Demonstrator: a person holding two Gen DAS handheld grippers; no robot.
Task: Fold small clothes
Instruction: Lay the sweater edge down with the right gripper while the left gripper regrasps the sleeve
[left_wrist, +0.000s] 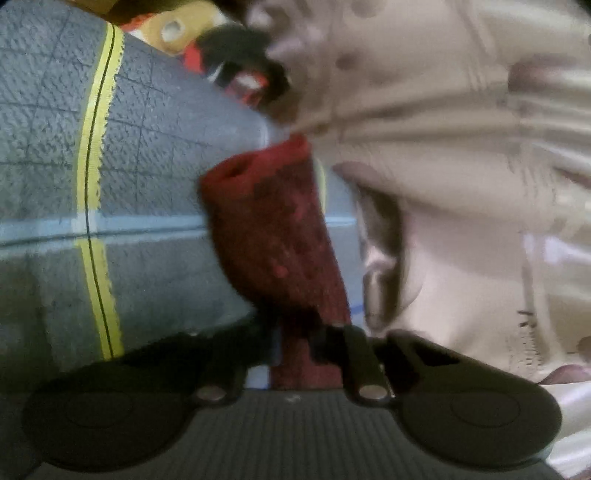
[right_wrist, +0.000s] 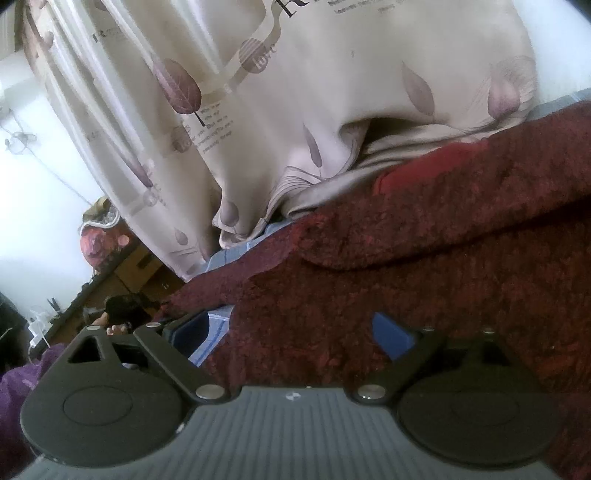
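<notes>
**Left gripper pinching a red sleeve while the right one is hanging spread over the garment**

In the left wrist view, a grey quilted mat (left_wrist: 155, 155) is covering the left side, with a yellow stripe (left_wrist: 92, 147) running down it and a pale blue band crossing it. Toward the middle, the left gripper (left_wrist: 295, 347) is sitting with its fingers pressed together on a dark red knitted sleeve (left_wrist: 269, 229), which is stretching away from the pads toward the mat's far edge, its open cuff pointing up and left. The picture is blurred, so finer detail of the grip cannot be told. To the right, a beige leaf-print curtain (left_wrist: 443, 129) is filling the rest of the view.

In the right wrist view, a wooden cabinet (right_wrist: 122, 266) is showing at the far left under a white wall. The same curtain (right_wrist: 295, 110) is hanging across the middle. Below and to the right, the dark red knitted garment (right_wrist: 406, 266) is lying spread over a blue striped sheet (right_wrist: 218, 328). The right gripper (right_wrist: 291, 325) is standing with its fingers wide apart above the cloth, pinching nothing.
</notes>
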